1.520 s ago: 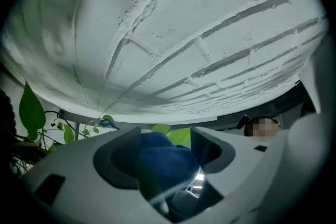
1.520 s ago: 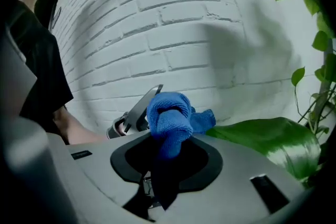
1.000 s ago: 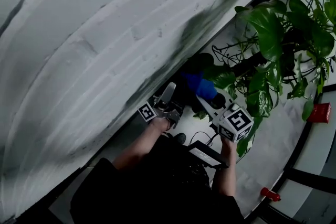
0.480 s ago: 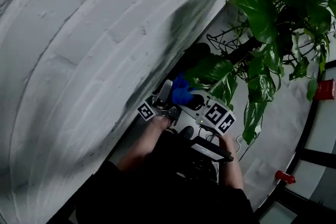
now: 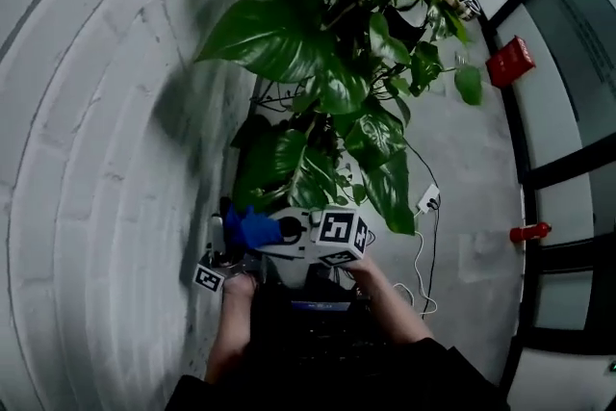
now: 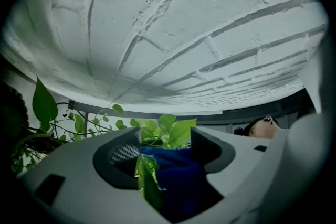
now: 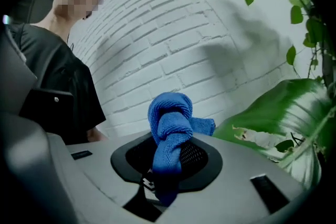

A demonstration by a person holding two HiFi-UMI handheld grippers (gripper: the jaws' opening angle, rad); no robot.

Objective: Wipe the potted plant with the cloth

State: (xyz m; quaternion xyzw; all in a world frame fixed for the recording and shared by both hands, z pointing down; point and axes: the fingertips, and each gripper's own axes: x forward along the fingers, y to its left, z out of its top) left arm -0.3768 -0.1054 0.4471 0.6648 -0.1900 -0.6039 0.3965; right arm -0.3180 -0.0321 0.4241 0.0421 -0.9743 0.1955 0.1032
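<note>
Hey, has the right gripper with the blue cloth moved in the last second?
Yes. The right gripper has carried the cloth toward the brick wall, beside the left gripper.

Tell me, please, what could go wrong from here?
1. The thin leaf stands between the jaws of the open left gripper, the cloth beside it; a hard push may tear it.
2. The right gripper holds the cloth by a bunched fold, which might slip out.

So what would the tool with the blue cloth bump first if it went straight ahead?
Probably the white brick wall: the right tool aims at it, and the big leaf is off to its side.
</note>
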